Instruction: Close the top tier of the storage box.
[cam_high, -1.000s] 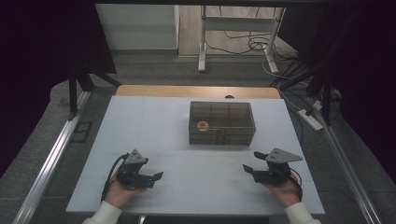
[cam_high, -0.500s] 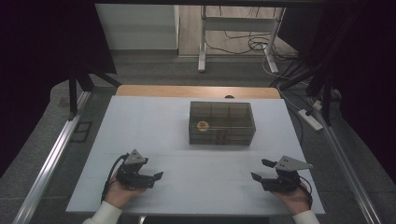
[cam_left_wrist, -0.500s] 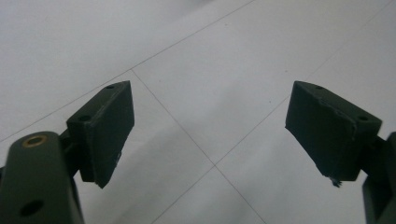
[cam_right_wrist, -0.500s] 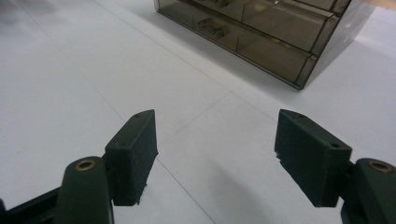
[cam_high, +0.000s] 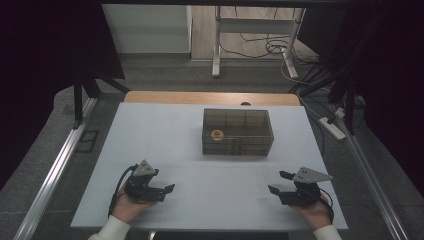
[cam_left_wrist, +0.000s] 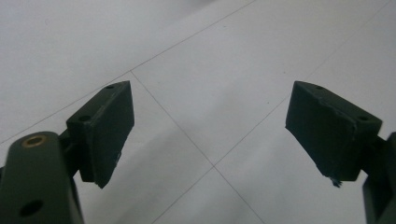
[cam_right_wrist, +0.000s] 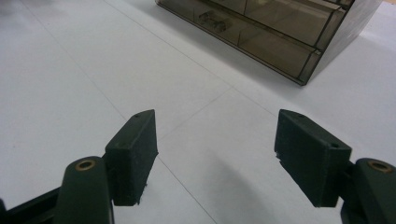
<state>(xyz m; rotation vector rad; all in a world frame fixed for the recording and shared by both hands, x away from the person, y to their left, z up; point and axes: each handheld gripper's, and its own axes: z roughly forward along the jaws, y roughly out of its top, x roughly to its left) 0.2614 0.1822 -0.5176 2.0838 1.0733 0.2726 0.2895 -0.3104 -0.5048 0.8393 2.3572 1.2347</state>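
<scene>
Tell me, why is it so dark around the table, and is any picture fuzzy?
In the high view, light falls on the white table while the room's sides stay black. In the left gripper view the near jaws look soft, the tabletop lines sharper. In the right gripper view the smoky clear box is fairly crisp, and the right gripper casts a faint shadow.

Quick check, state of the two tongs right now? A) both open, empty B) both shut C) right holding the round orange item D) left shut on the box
A: the left tongs and right tongs both show jaws wide apart over bare white table, with the smoky box farther off, untouched.
</scene>
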